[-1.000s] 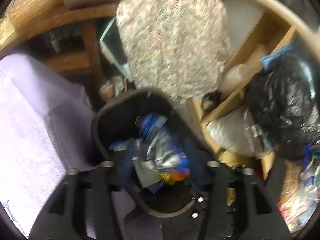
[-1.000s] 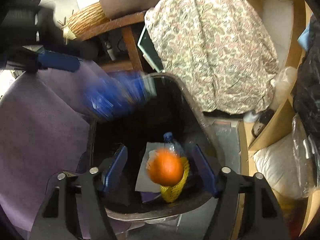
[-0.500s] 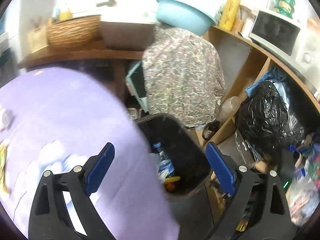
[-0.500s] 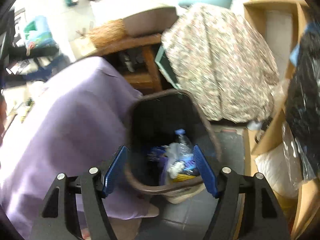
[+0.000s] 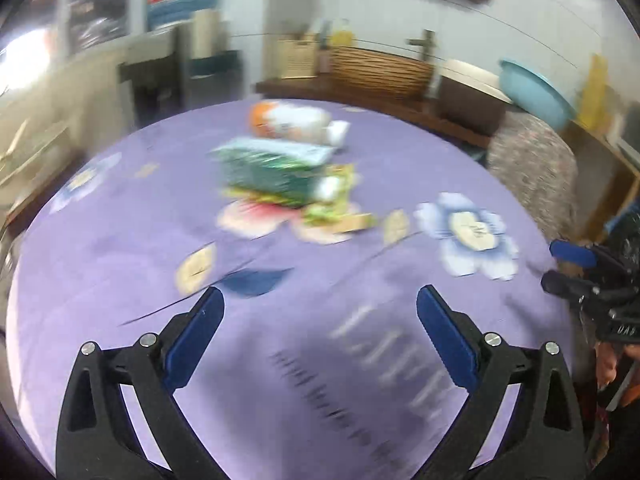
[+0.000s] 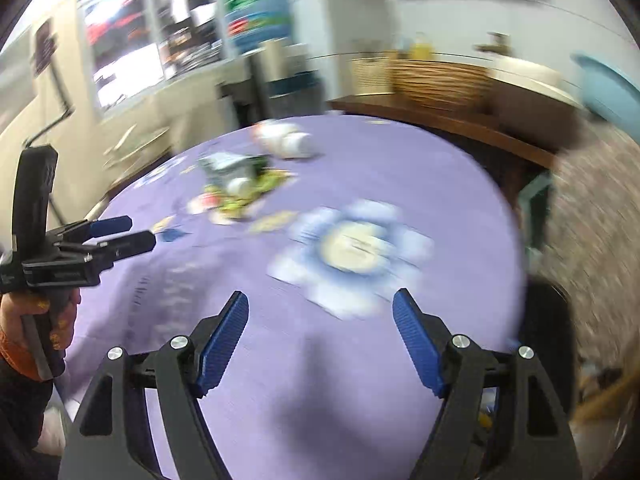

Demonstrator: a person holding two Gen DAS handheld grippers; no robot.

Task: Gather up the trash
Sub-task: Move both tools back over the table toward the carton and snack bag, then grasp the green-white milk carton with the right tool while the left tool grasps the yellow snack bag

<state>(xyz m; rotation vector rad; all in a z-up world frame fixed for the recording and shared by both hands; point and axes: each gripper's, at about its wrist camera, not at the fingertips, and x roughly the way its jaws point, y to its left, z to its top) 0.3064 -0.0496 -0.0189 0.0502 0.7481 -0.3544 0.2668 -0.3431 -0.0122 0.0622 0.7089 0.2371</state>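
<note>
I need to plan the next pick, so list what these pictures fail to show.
- Green packet, left wrist view: motion blur, print unreadable.
- White bottle, right wrist view: blurred, label unreadable.
- Trash bin, right wrist view: mostly behind the tablecloth; contents unseen.
- Right tongs, left wrist view: cut by the edge.

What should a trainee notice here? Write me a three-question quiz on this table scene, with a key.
1. True or false: the left gripper holds a piece of trash.
2. Which lies farther from the grippers: A) the blurry green rectangular packet, or B) the white plastic bottle with an orange end?
3. Fill in: the trash rests on a ______ flower-print tablecloth.

Key:
1. False; its jaws are open with nothing between them, as are those of the right gripper.
2. B.
3. Purple.
</note>
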